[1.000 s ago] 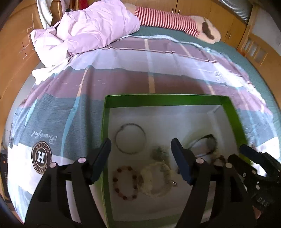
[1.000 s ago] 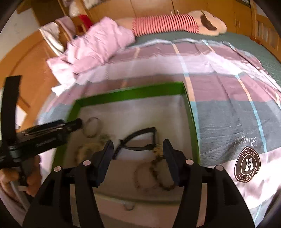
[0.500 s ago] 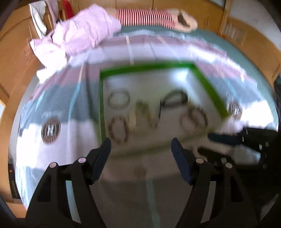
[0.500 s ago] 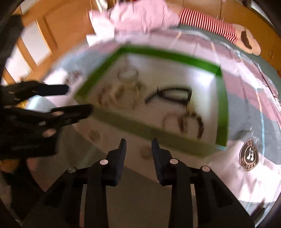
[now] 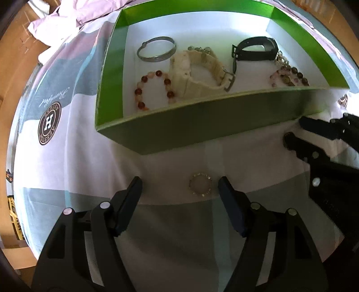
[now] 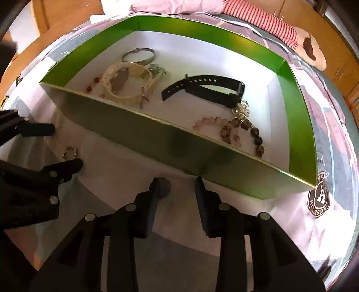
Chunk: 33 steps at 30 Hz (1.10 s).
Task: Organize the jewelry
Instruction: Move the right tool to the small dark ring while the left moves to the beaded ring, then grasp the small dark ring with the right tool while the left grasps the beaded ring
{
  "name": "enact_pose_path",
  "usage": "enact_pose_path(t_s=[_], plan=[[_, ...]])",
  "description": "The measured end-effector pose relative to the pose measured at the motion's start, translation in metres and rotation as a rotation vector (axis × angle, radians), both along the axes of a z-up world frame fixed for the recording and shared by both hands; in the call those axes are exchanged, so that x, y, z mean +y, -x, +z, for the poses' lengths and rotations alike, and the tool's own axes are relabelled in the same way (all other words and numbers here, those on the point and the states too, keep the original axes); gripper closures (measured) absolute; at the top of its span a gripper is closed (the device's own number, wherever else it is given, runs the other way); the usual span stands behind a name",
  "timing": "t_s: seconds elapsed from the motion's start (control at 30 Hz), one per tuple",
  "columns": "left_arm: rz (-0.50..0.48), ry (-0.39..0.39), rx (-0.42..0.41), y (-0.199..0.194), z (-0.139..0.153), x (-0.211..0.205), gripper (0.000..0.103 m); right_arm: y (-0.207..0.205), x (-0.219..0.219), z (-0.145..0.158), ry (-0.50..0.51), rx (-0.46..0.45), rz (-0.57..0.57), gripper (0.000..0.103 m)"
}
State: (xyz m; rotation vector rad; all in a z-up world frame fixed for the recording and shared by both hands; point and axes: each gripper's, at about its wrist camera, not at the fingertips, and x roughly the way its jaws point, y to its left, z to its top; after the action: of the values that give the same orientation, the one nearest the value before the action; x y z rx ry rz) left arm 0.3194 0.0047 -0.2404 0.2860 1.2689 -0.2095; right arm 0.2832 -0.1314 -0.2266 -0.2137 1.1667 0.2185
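A green box [image 5: 202, 121] [image 6: 170, 143] with a white floor holds a silver bangle [image 5: 157, 52], a red bead bracelet [image 5: 154, 89], a cream watch [image 5: 197, 71], a black band [image 5: 253, 51] and dark bead bracelets [image 5: 289, 76]. On the bedspread before the box lies a small studded ring [image 5: 200, 184] [image 6: 70, 152]. My left gripper [image 5: 180, 188] is open, low over the bed, with the ring between its fingertips. My right gripper [image 6: 176, 186] is open by the box's front wall, with a small round dark piece [image 6: 163, 187] at its left finger.
The box sits on a striped bedspread [image 5: 67, 157] with round logo patches [image 5: 49, 123]. A pink crumpled quilt [image 5: 74, 15] and a striped plush toy [image 6: 269, 20] lie at the far end. Wooden furniture [image 6: 336, 45] surrounds the bed.
Both grippers pulled back from over the box and dropped to the bedspread in front of it. The right gripper narrowed partway and has opened somewhat again.
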Motion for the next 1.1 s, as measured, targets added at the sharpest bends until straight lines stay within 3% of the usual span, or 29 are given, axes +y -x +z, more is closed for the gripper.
enact_pose_path(t_s=[0.13,0.3,0.47,0.5,0.53,0.6,0.87,1.1], plan=[[0.004,0.005,-0.001,0.0,0.001,0.003,0.032,0.004,0.0,0.004,-0.055,0.023,0.028,0.069],[0.014,0.008,-0.007,-0.003,0.005,0.009,0.032,0.007,0.0,0.016,-0.098,-0.011,0.054,0.068],[0.014,0.0,-0.007,-0.008,0.008,0.014,0.032,0.016,0.015,0.006,-0.034,0.003,0.105,0.068],[0.011,-0.002,-0.008,-0.008,0.008,0.014,0.032,0.014,0.015,0.003,-0.026,0.003,0.107,0.07],[0.008,-0.003,-0.01,-0.008,0.008,0.014,0.032,0.014,0.015,0.003,-0.026,-0.001,0.108,0.079],[0.004,-0.004,-0.012,-0.008,0.006,0.012,0.032,0.014,0.016,0.003,-0.018,-0.007,0.11,0.083],[0.008,0.029,-0.007,-0.002,0.006,0.005,0.041,0.019,0.0,0.003,-0.008,0.021,0.067,0.083],[0.053,0.076,0.025,-0.011,0.004,0.015,0.038,0.028,-0.017,0.005,-0.026,0.034,0.025,0.083]])
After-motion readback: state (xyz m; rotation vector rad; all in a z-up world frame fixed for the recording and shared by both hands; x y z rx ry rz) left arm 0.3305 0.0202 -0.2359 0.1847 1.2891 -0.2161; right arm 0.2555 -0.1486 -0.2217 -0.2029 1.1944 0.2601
